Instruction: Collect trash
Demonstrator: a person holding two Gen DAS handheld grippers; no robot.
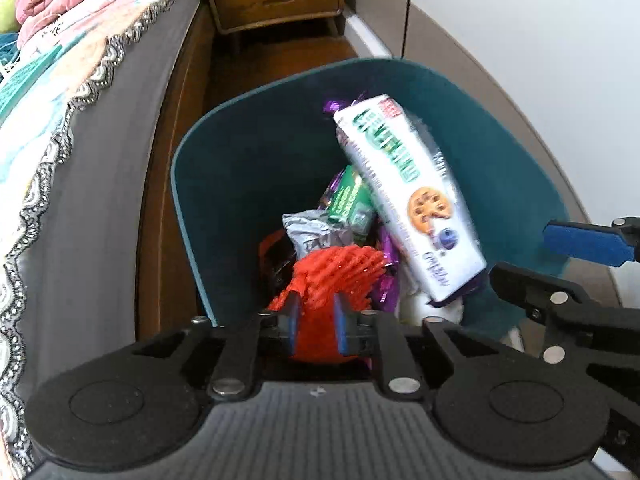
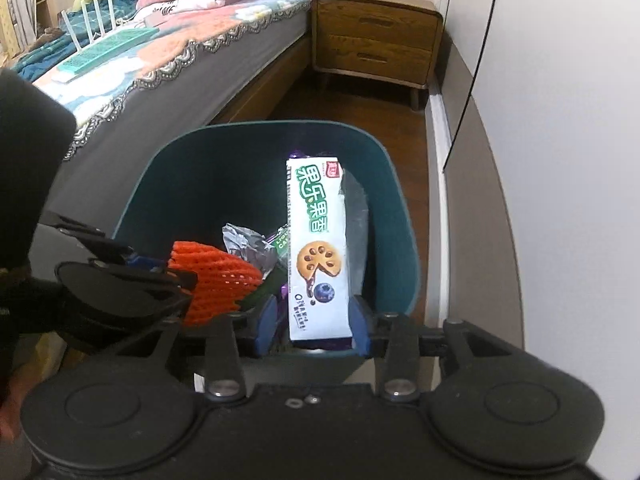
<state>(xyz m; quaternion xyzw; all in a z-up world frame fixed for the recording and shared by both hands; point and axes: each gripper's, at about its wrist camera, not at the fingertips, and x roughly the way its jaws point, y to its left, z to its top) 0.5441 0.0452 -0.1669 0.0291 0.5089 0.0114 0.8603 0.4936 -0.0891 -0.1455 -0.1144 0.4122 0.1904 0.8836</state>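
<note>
The red foam net (image 1: 332, 276) sits between the pads of the left hand-held gripper (image 1: 317, 326) at the near edge of the teal bin (image 1: 224, 184), just over the pile inside. It looks like fruit-packing mesh: very light, soft and springy, so it will likely crush under a pinch and spring back when let go. Its open weave may snag on the pads, so a clean drop could need a wide spread. The pads stand slightly parted with the net bulging between them; whether they press on it I cannot tell.

To its right, the white biscuit box (image 2: 318, 248) stands upright in the bin, leaning toward the far wall. It reads as thin card, light and probably empty, stiff along its length but easy to dent on the broad faces; the narrow edges near the bottom are the surest hold. The right hand-held gripper (image 2: 314, 326) is spread, with a small gap showing between each pad and the box's near end, so it is not pinched.

Below both lie a crumpled silver wrapper (image 1: 310, 232), a green packet (image 1: 352, 204) and purple wrappers (image 1: 388, 252), all flimsy.

The bin stands on the wooden floor (image 2: 360, 100), with the bed (image 2: 180, 92) to the left and a nightstand (image 2: 376, 40) beyond.
</note>
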